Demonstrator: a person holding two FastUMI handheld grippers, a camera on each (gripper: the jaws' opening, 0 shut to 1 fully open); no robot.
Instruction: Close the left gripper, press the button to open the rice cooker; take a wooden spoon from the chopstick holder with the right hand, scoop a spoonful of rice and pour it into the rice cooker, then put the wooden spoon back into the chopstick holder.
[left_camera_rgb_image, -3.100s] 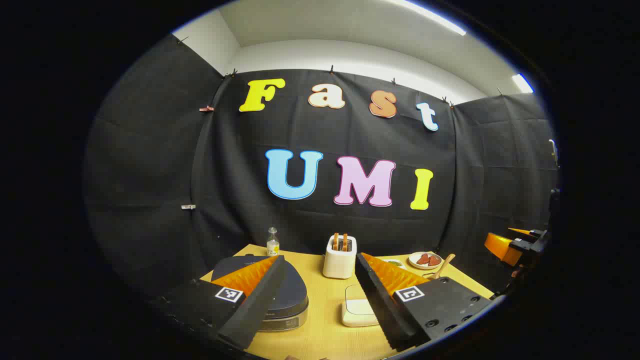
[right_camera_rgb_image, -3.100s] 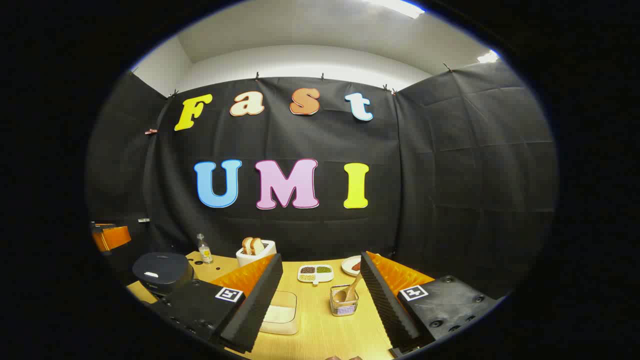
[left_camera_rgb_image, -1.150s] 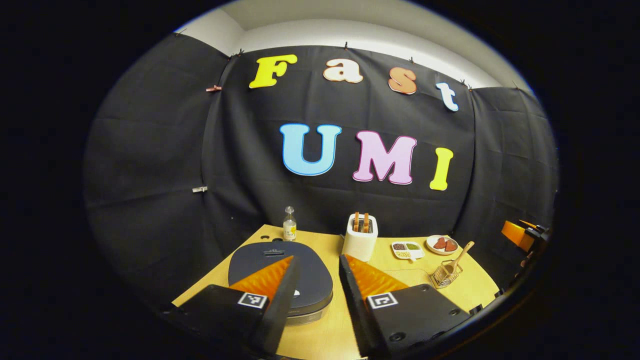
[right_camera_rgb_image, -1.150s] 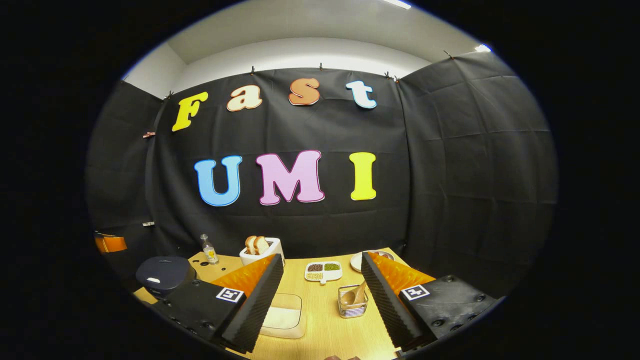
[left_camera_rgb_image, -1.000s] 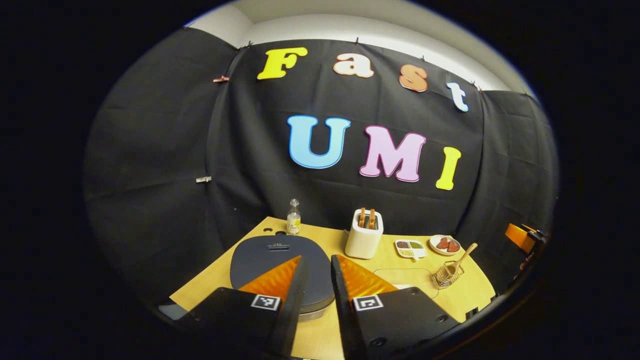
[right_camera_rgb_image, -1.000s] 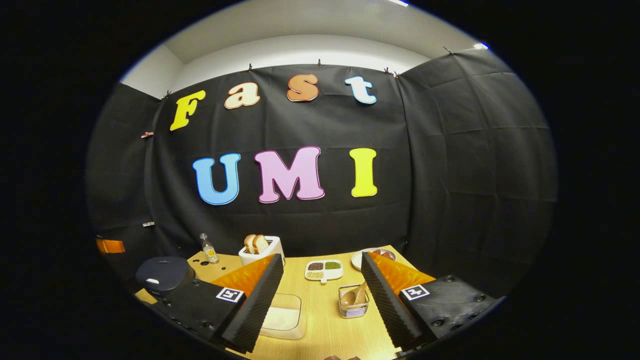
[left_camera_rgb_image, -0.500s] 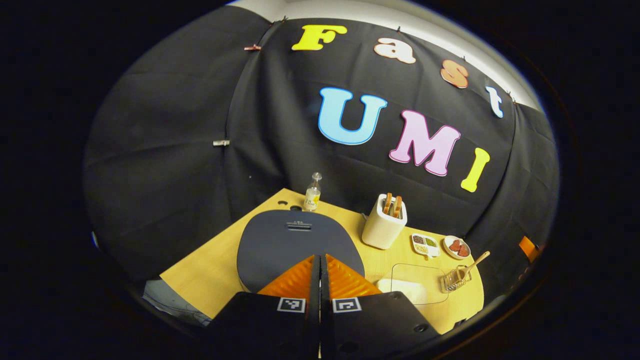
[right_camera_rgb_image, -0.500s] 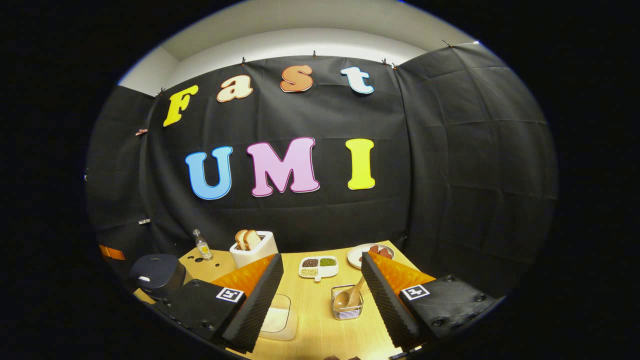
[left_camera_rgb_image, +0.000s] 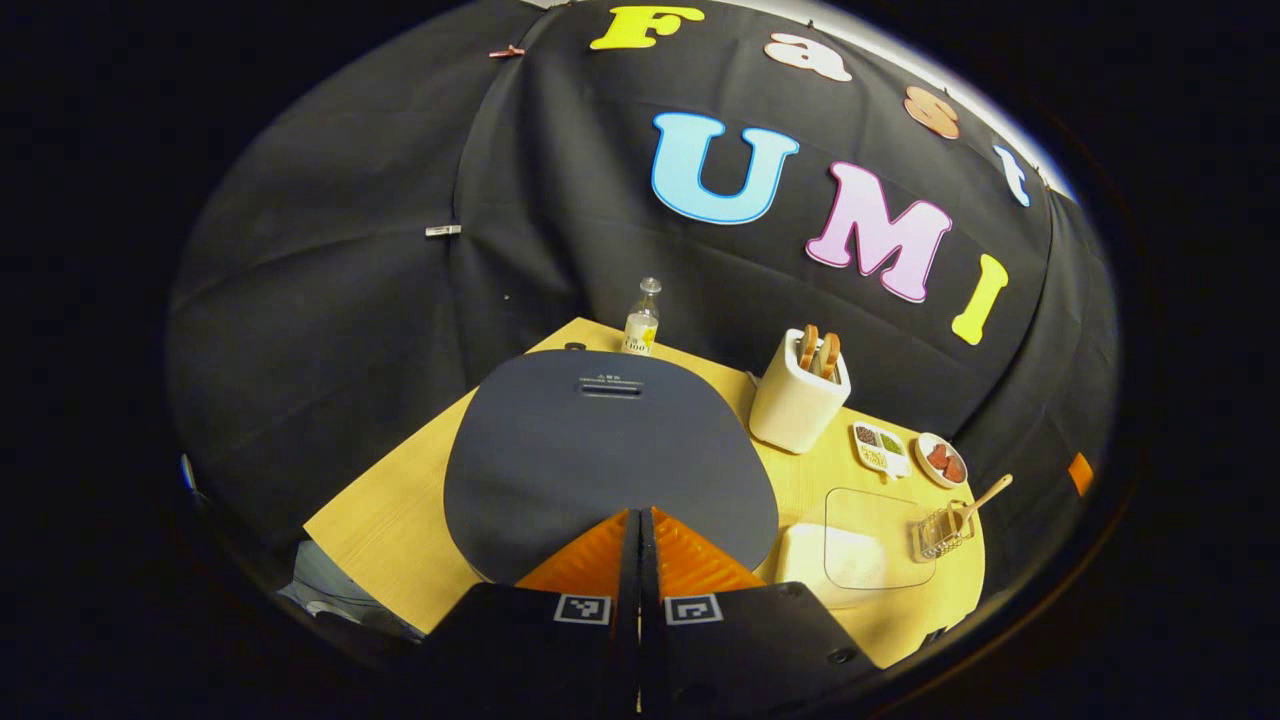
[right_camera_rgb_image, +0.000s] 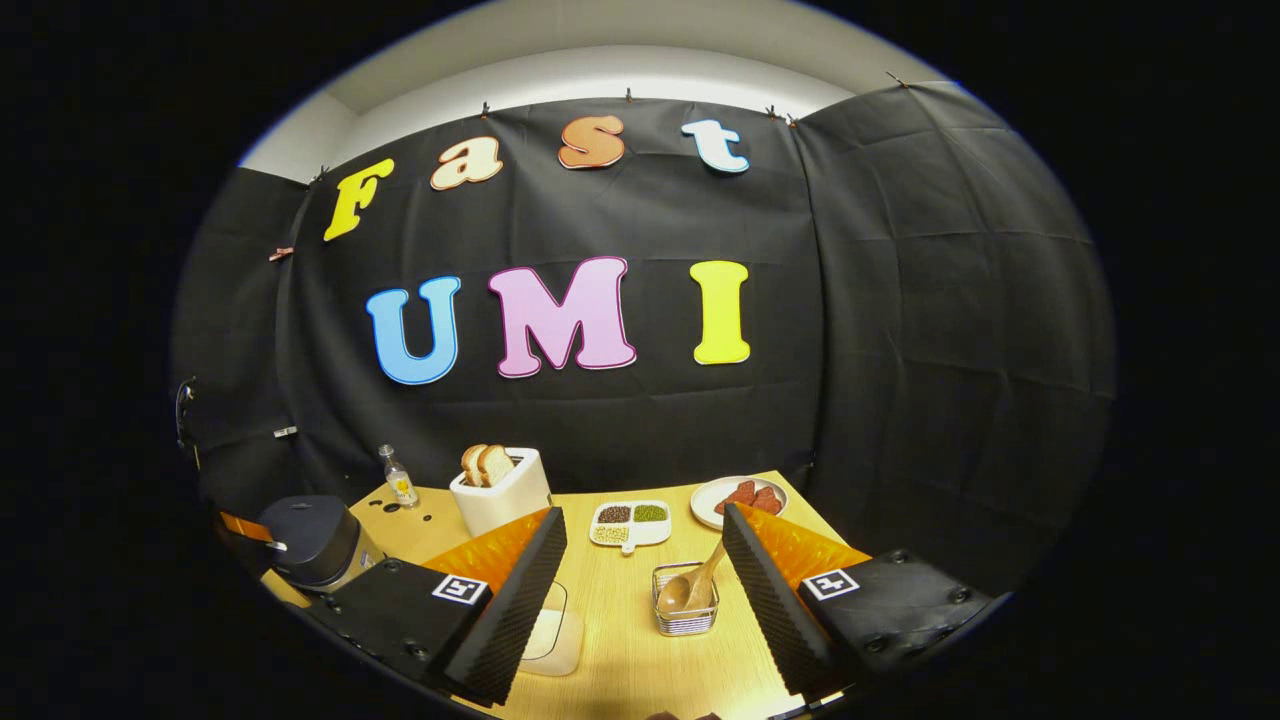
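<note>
— Over the rice cooker (left_camera_rgb_image: 610, 450), how does the left claw (left_camera_rgb_image: 640, 520) stand?
— Clenched, fingers pressed flat together, tips above the near edge of the closed lid.
— And the right claw (right_camera_rgb_image: 640, 560)?
— Released, fingers wide apart, grasping nothing, above the bench (right_camera_rgb_image: 640, 640). Between them stands the chopstick holder (right_camera_rgb_image: 686, 600) with the wooden spoon (right_camera_rgb_image: 690, 588) leaning inside.
— Beyond that?
— A toaster (right_camera_rgb_image: 500, 490) with bread, well apart from the holder.
</note>
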